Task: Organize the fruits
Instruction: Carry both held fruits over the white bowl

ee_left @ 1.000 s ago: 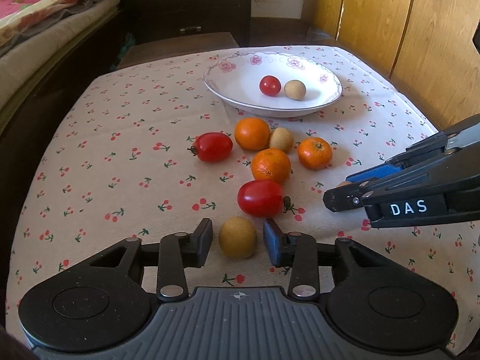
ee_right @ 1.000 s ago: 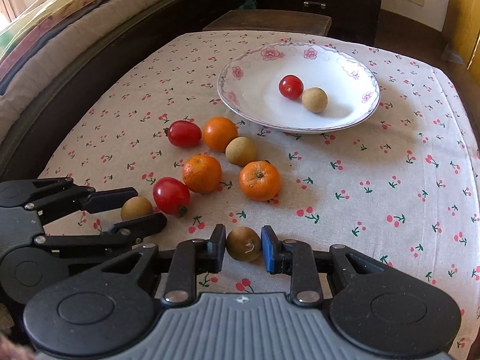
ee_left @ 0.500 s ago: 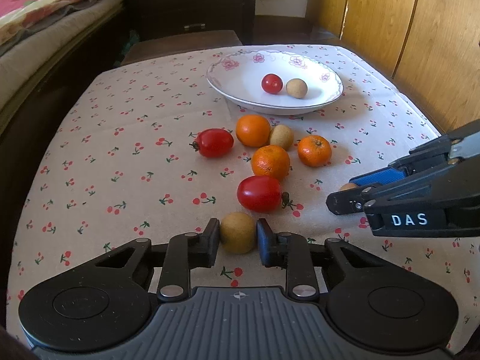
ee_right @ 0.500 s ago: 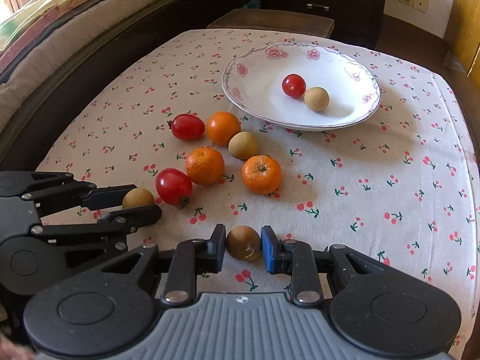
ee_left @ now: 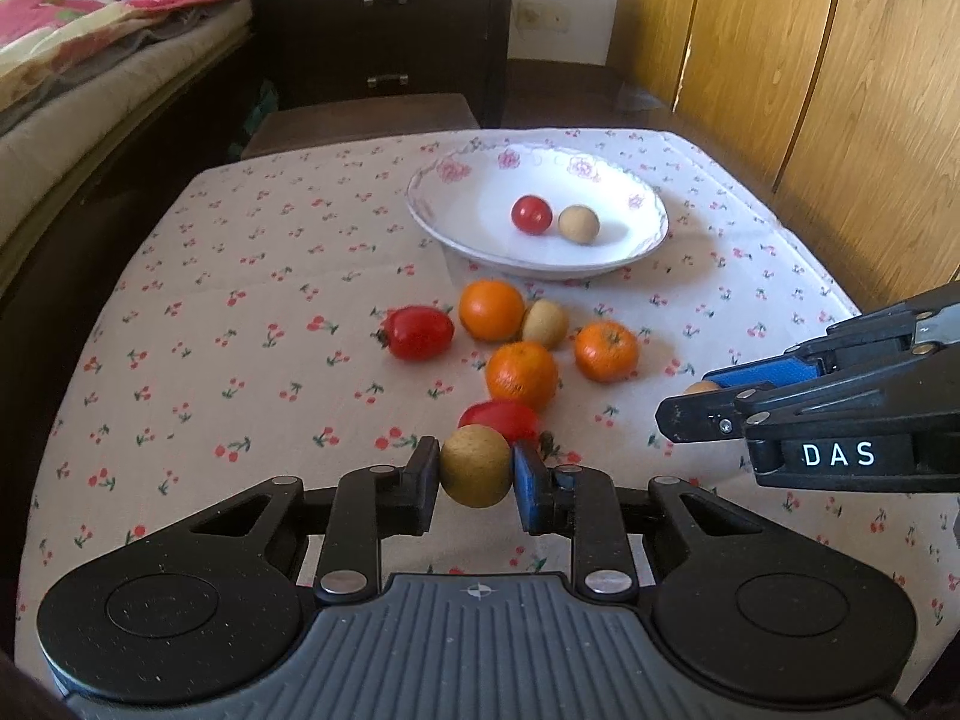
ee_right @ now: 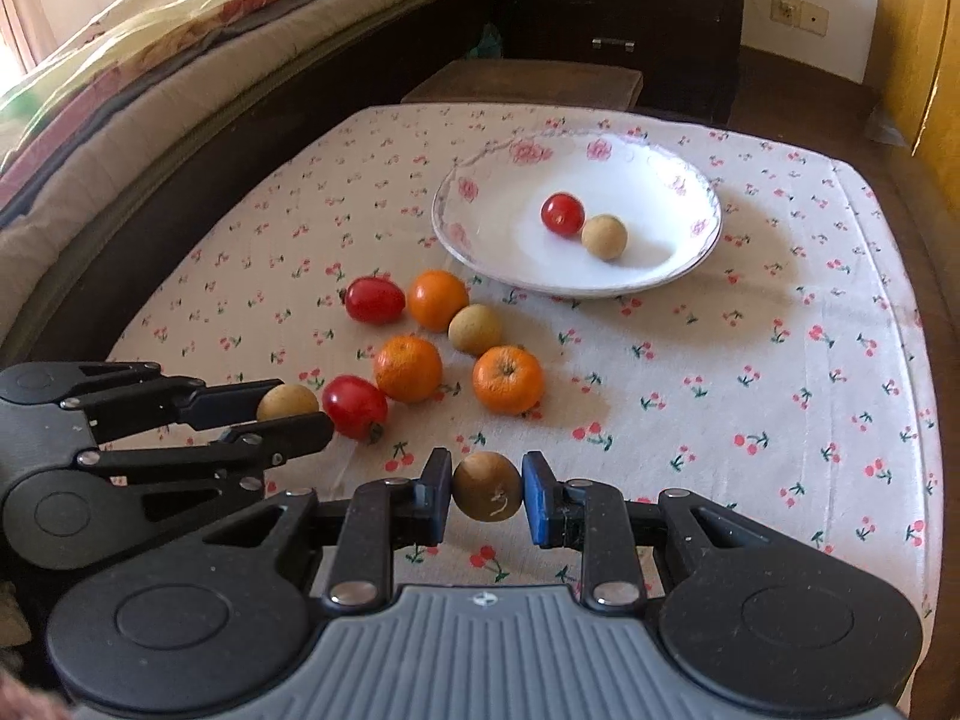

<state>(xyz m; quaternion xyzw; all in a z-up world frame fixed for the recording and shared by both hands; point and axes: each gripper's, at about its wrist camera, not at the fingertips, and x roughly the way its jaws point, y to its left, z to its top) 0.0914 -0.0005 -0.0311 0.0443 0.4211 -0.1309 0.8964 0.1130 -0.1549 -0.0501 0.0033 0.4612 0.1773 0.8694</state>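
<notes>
My left gripper [ee_left: 476, 474] is shut on a tan round fruit [ee_left: 477, 466] and holds it above the cloth. My right gripper [ee_right: 487, 489] is shut on a darker brown round fruit [ee_right: 486, 486], also lifted. The white flowered plate [ee_left: 636, 198] at the far side holds a cherry tomato [ee_left: 531, 214] and a tan fruit [ee_left: 578, 224]. On the cloth between lie three oranges [ee_left: 521, 375], two red tomatoes [ee_left: 420, 332] and another tan fruit [ee_left: 545, 322]. In the right wrist view the left gripper [ee_right: 288, 414] shows at left, the plate [ee_right: 468, 228] beyond.
The table has a cherry-print cloth [ee_left: 240, 300]. A bed [ee_right: 150, 90] runs along the left side. A dark dresser [ee_left: 384, 24] and a stool [ee_left: 360, 120] stand behind the table. Wooden panels [ee_left: 810, 90] line the right.
My left gripper closed on the tan fruit and lifted it off the cloth. My right gripper rose with its brown fruit. Both views pulled up and back.
</notes>
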